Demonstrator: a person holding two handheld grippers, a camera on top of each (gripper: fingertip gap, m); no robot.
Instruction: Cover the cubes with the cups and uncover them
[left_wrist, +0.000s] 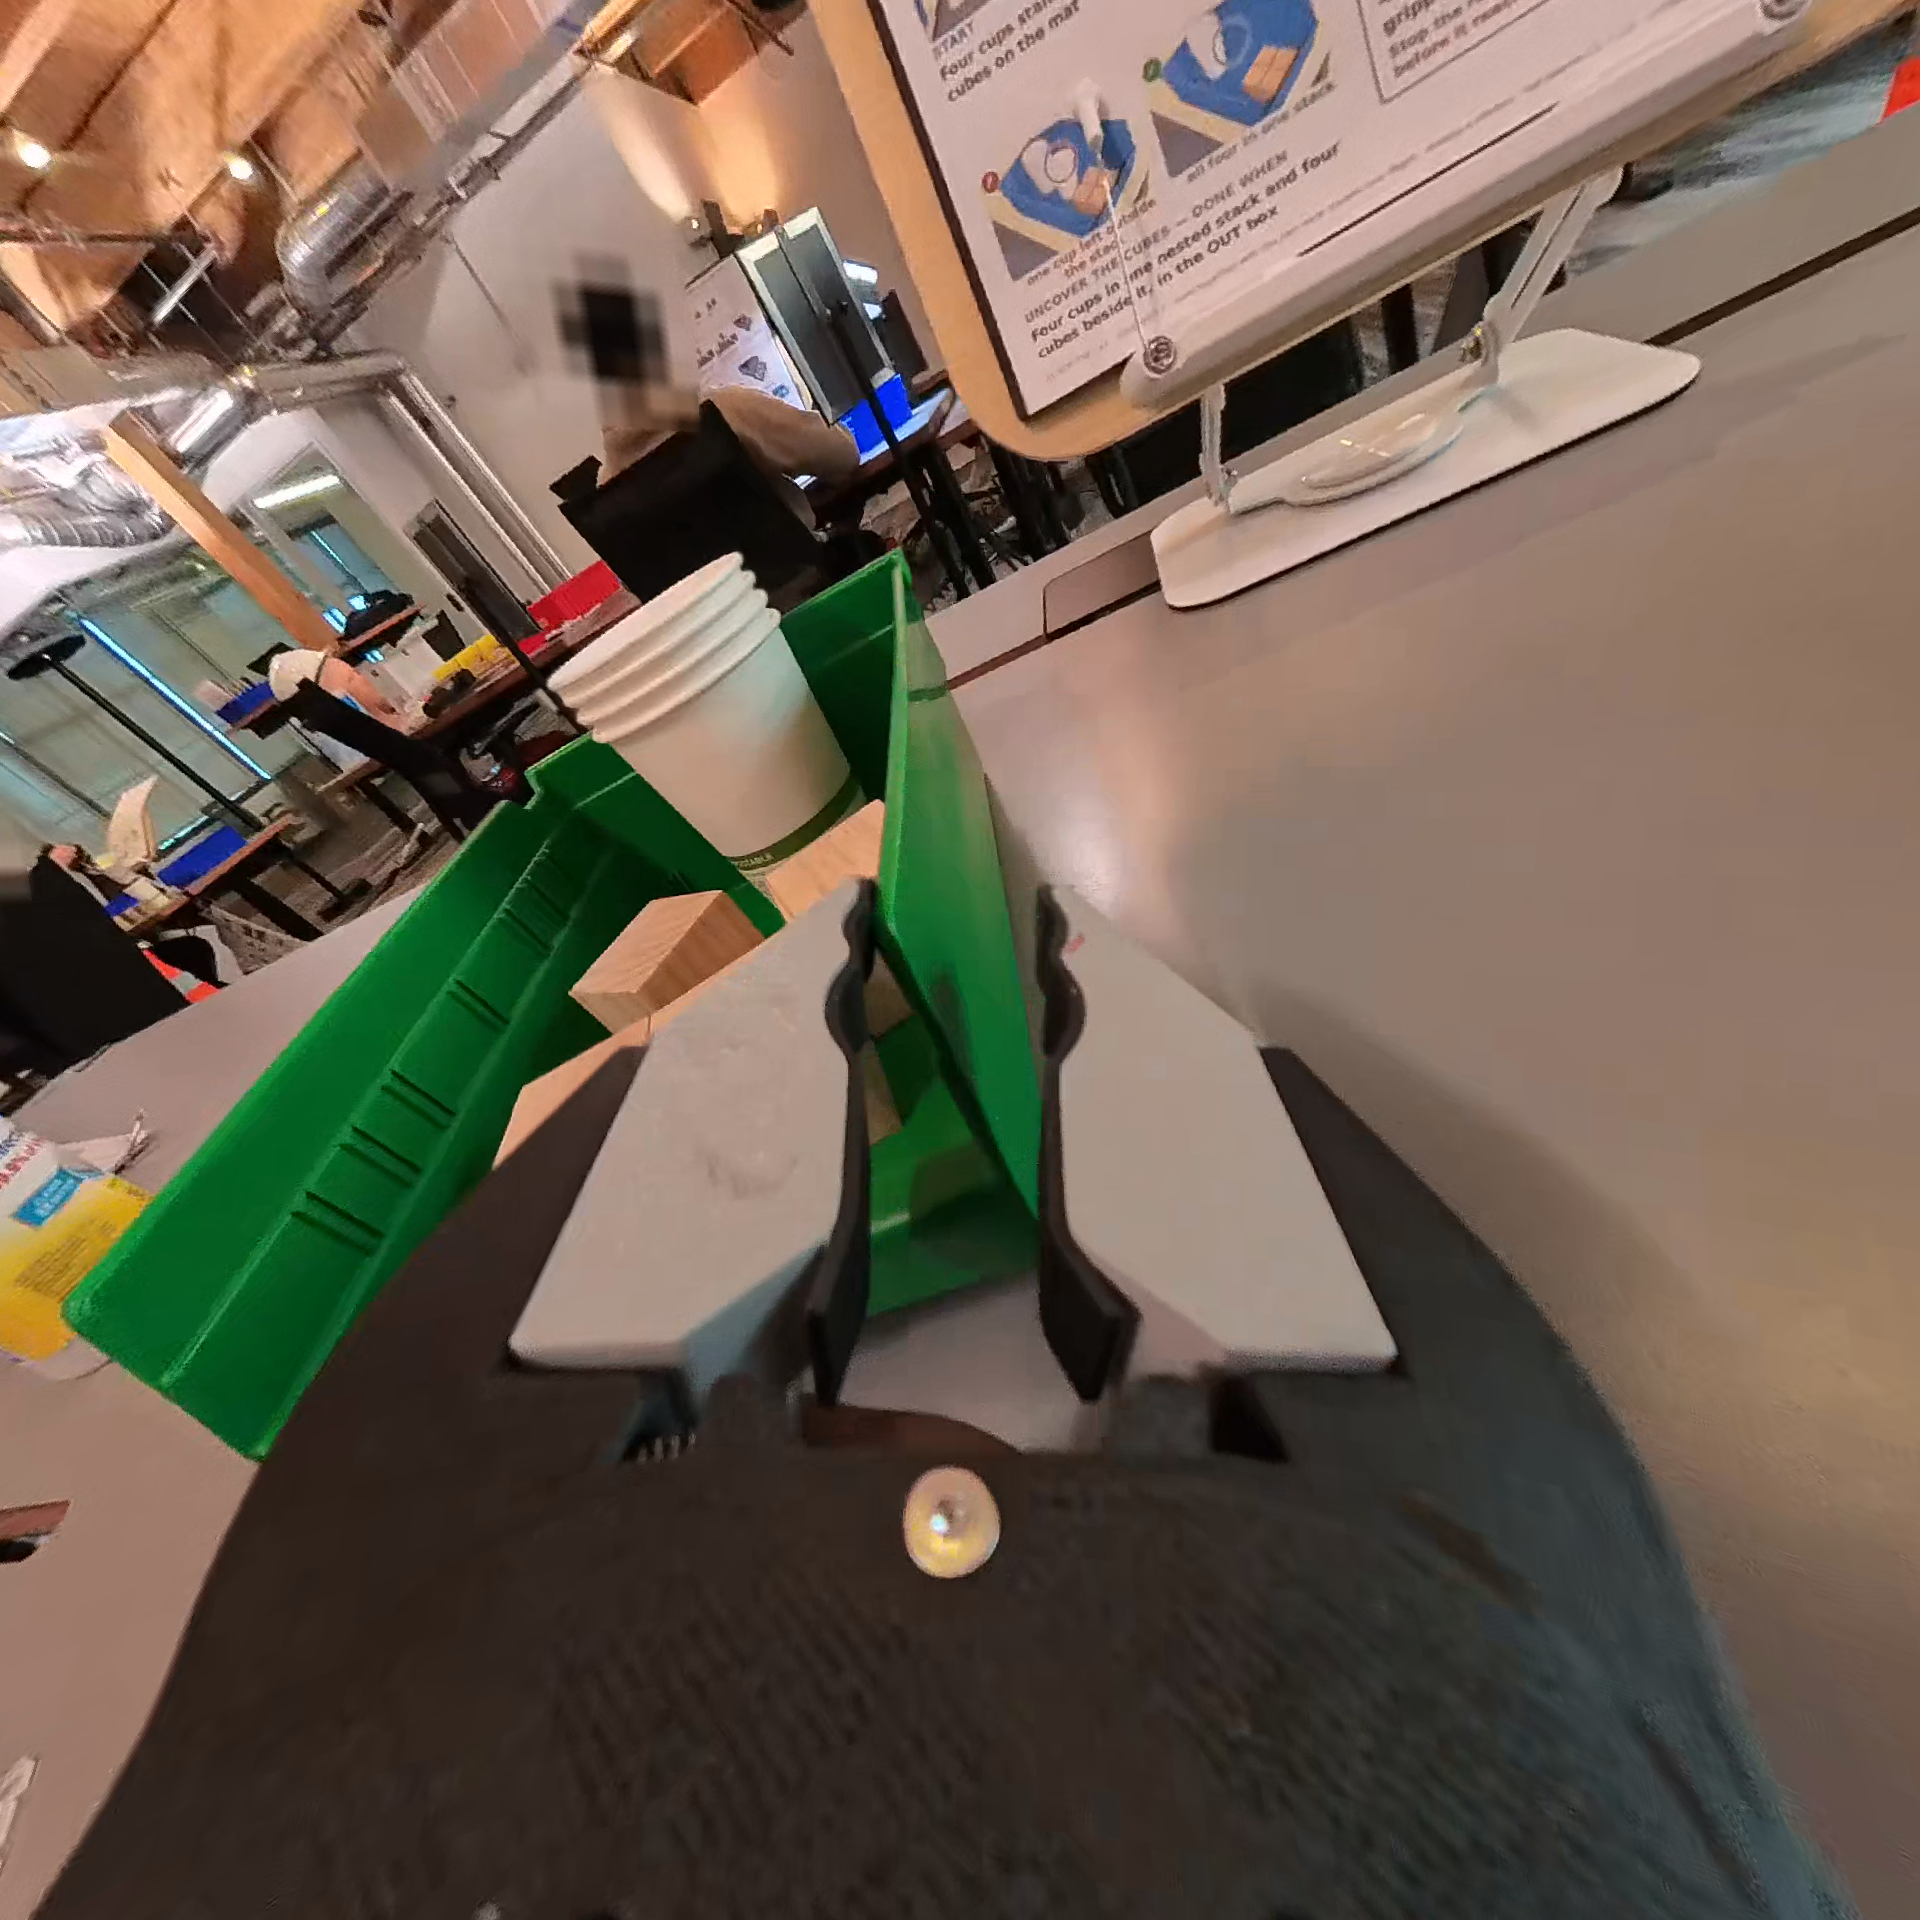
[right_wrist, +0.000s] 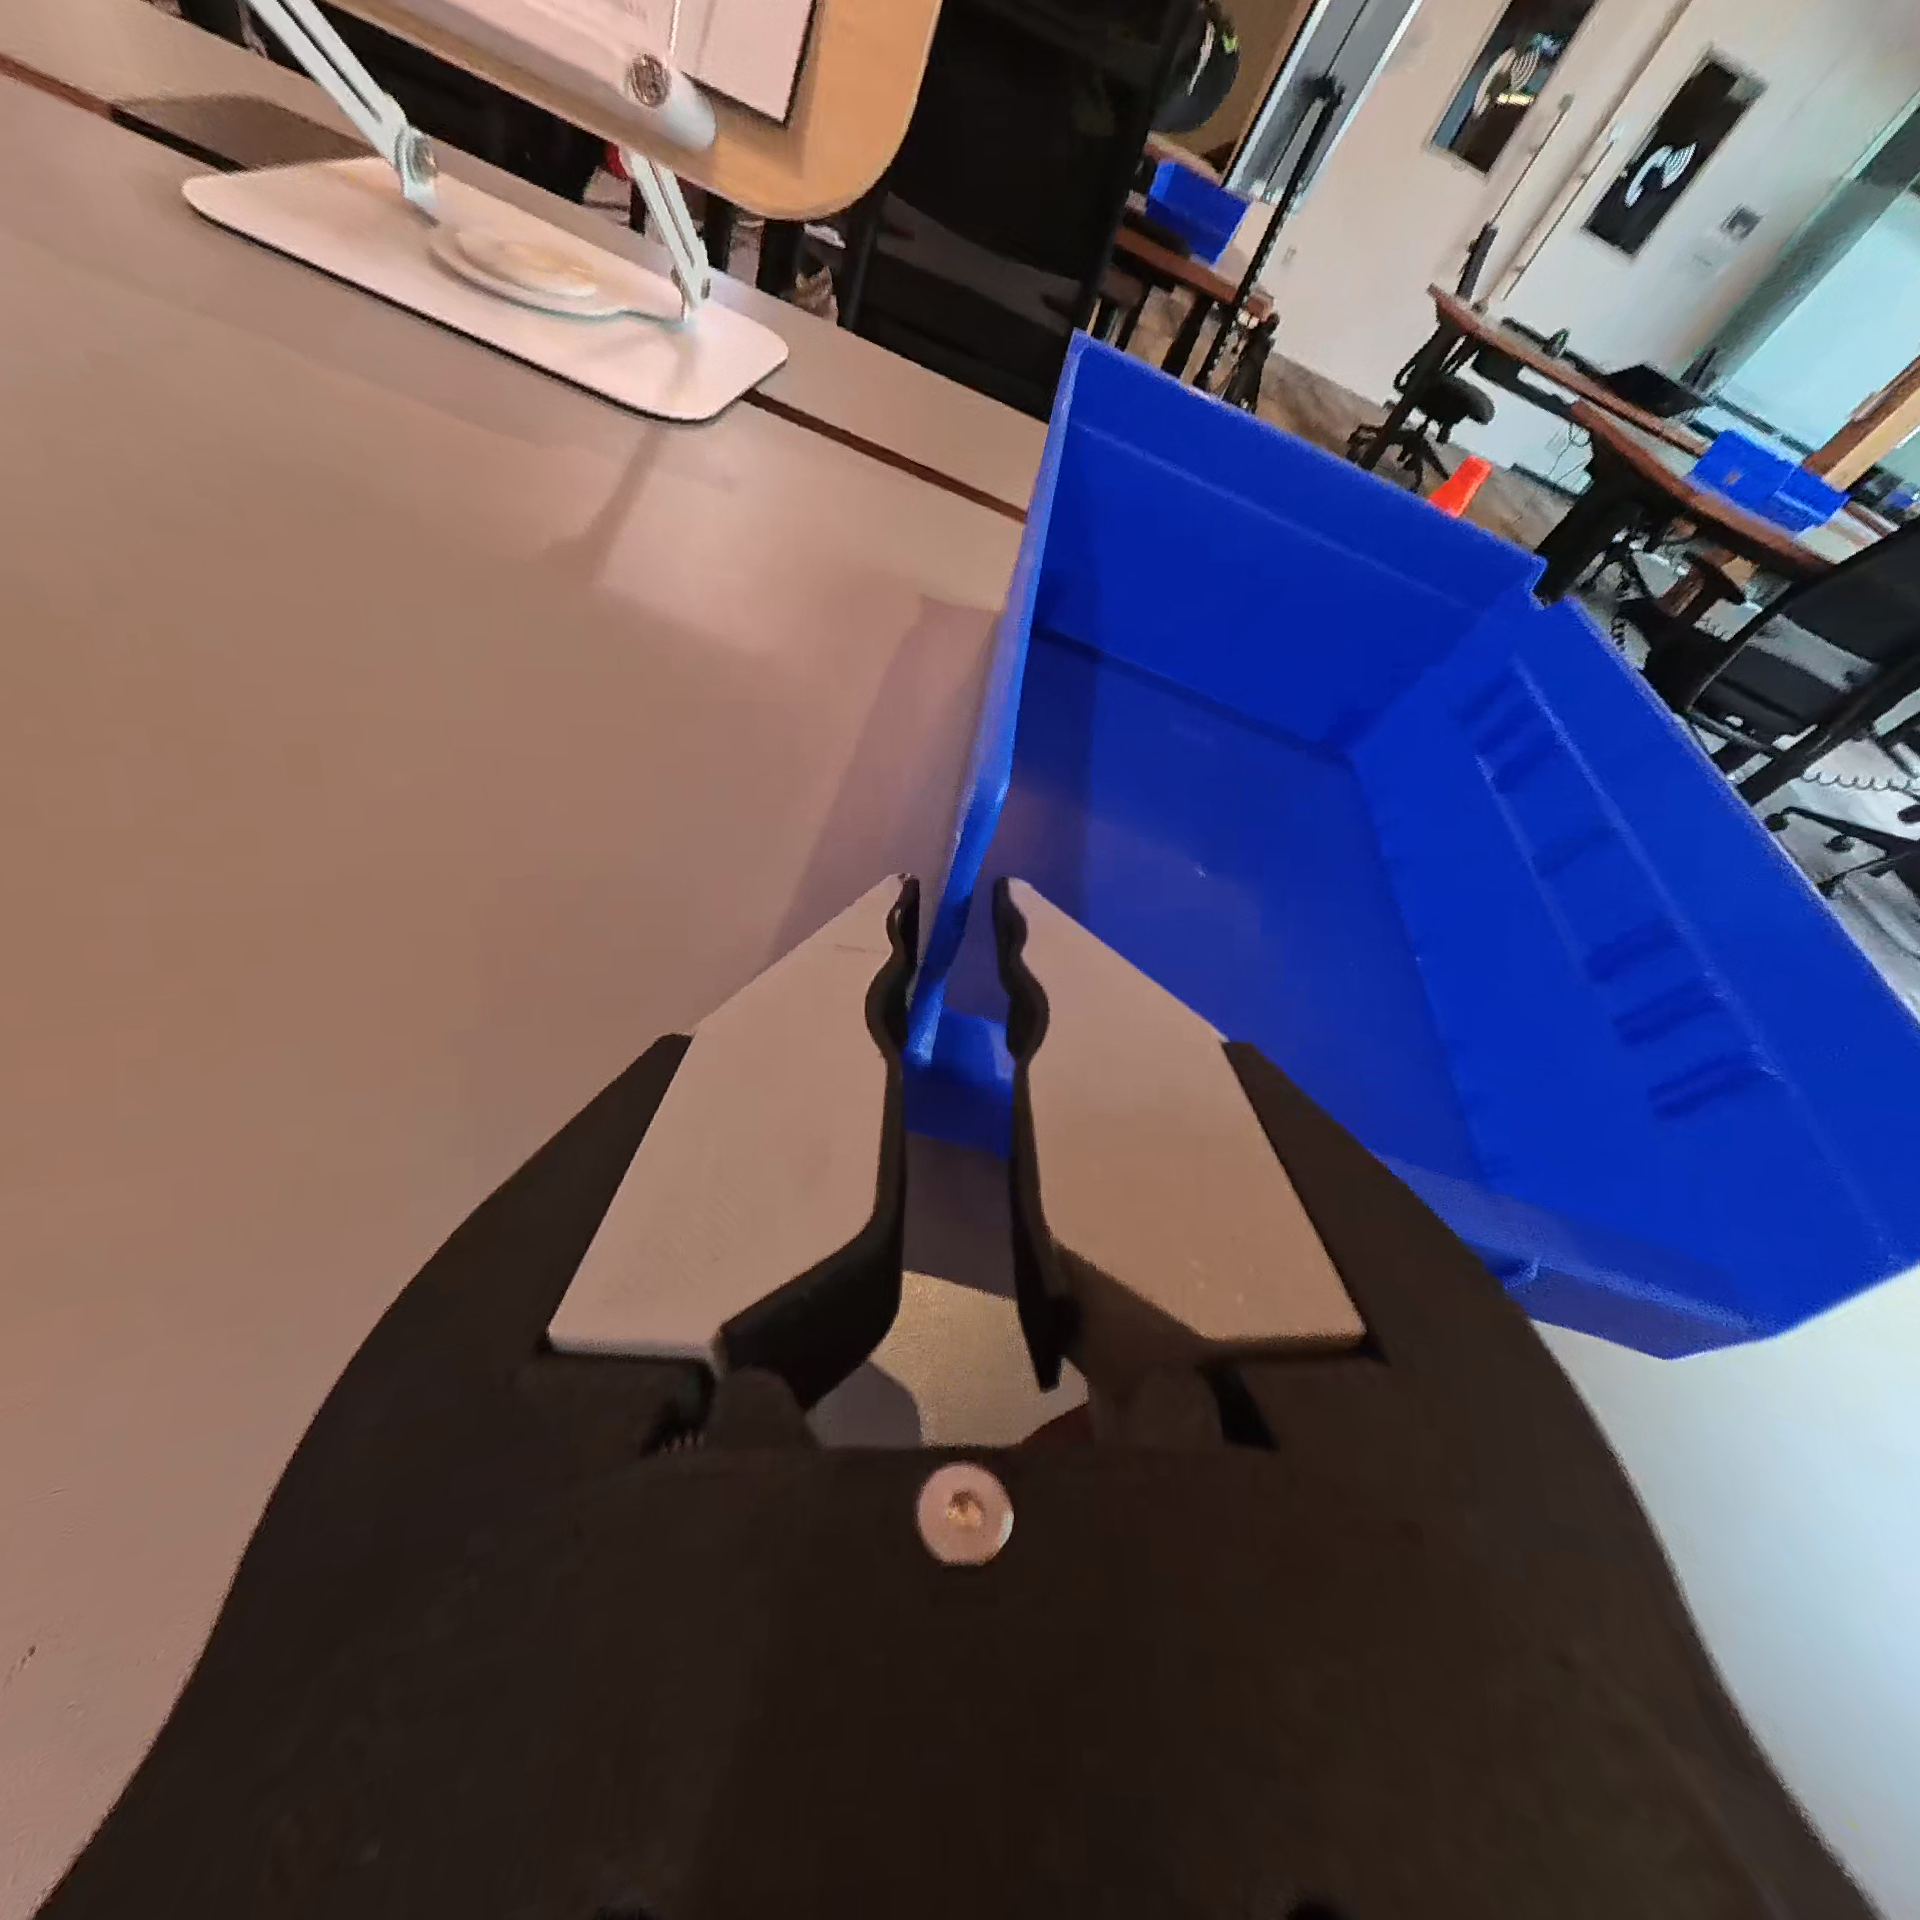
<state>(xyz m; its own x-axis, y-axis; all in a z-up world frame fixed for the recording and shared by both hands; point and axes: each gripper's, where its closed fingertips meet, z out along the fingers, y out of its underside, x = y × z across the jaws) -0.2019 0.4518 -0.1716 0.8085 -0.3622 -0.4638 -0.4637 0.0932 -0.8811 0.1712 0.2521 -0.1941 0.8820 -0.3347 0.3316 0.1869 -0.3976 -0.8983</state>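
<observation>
my left gripper (left_wrist: 951, 935) straddles the green bin (left_wrist: 343, 1164) wall, jaws parted. inside stand light, crushable nested cups (left_wrist: 717, 717) beside hard wooden cubes (left_wrist: 665, 961); i'd grip gently mid-wall. right gripper (right_wrist: 956, 935) straddles the blue bin (right_wrist: 1351, 831) wall, not clamped.

Each camera rides low behind its own jaws, looking forward across the grey counter (left_wrist: 1455, 935). The left wrist view sits close on a green bin's (left_wrist: 935, 883) wall, the right on a blue bin's (right_wrist: 1247, 831). Both views share the white stand (left_wrist: 1455, 468) beyond
</observation>
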